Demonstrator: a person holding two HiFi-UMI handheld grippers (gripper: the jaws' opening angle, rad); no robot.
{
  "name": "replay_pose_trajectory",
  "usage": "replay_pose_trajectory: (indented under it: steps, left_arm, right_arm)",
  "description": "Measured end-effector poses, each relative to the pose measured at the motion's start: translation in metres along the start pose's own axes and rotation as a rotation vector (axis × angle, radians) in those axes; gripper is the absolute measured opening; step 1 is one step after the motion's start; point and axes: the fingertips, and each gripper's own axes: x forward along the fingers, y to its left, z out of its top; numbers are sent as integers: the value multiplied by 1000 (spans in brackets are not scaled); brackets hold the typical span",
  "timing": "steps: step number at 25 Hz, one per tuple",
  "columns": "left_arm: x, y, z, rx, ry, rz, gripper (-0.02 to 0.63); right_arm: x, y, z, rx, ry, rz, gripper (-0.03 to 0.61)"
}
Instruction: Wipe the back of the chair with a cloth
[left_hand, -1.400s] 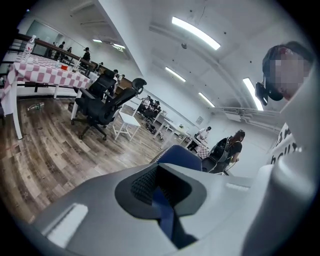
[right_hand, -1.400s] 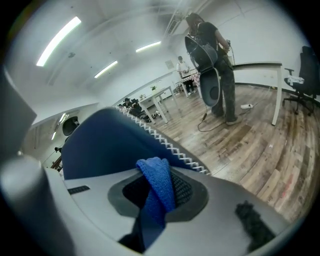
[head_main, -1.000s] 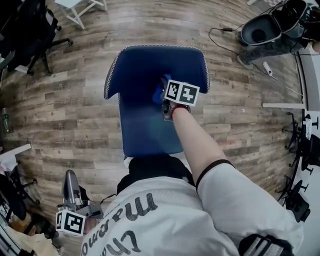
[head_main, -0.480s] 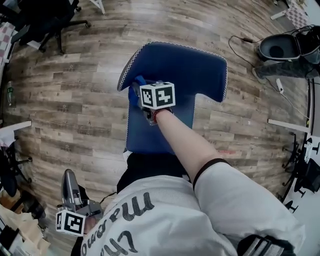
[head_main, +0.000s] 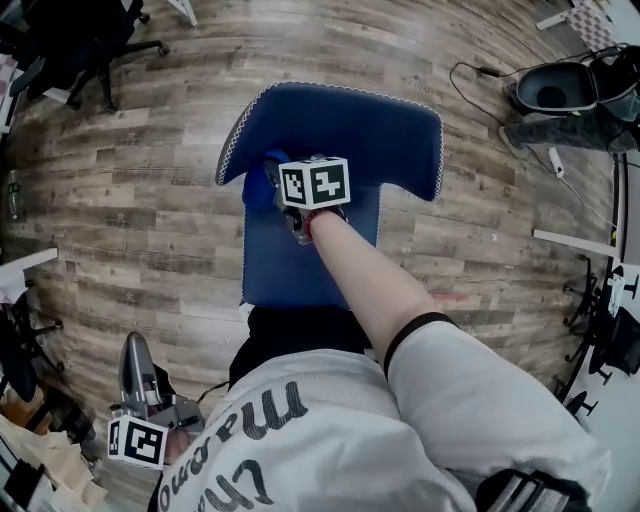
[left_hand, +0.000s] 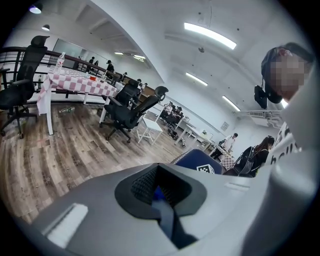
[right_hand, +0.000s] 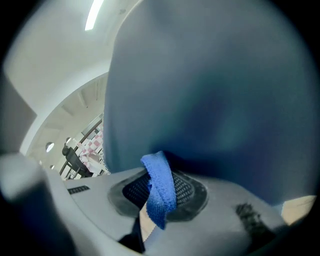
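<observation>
One woven cloth (right_hand: 159, 187) against smooth chair (head_main: 340, 130).

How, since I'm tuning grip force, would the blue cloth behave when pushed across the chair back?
Probably floppy: the blue woven cloth droops folded from the right claw. Likely light and grippy, given its textured weave.

White T-shirt (head_main: 400, 450), black lettering (head_main: 245, 445), black-trimmed short sleeve (head_main: 470, 390)

Crumpled blue cloth (right_hand: 159, 189) against dark-blue chair back (head_main: 385, 130), near one edge.
</observation>
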Motion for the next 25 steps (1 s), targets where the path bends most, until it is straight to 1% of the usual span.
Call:
replay_pose_trajectory:
  steps: [6, 8, 10, 13, 19, 22, 25]
  left_arm:
    - [25, -19, 2, 33, 25, -62, 5]
    - [34, -27, 2, 43, 37, -88, 5]
    - [43, -35, 2, 53, 50, -117, 5]
    - [56, -43, -1, 56, 69, -164, 5]
    - [78, -69, -1, 95, 93, -233, 5]
    - [84, -79, -5, 76, 100, -283, 5]
    - [86, -83, -6, 105, 112, -281, 5]
  right_arm:
    - [-30, -61, -3, 108, -34, -108, 74]
    - [-45, -81, -5, 124, -43, -151, 74]
    - [-62, -98, -7, 118, -51, -197, 74]
    - [-84, -117, -6, 101, -63, -255, 74]
    - [-127, -154, -10, 171, -116, -336, 74]
    - [-145, -167, -12, 204, -139, -372, 74]
    - [-163, -181, -16, 245, -162, -408, 74]
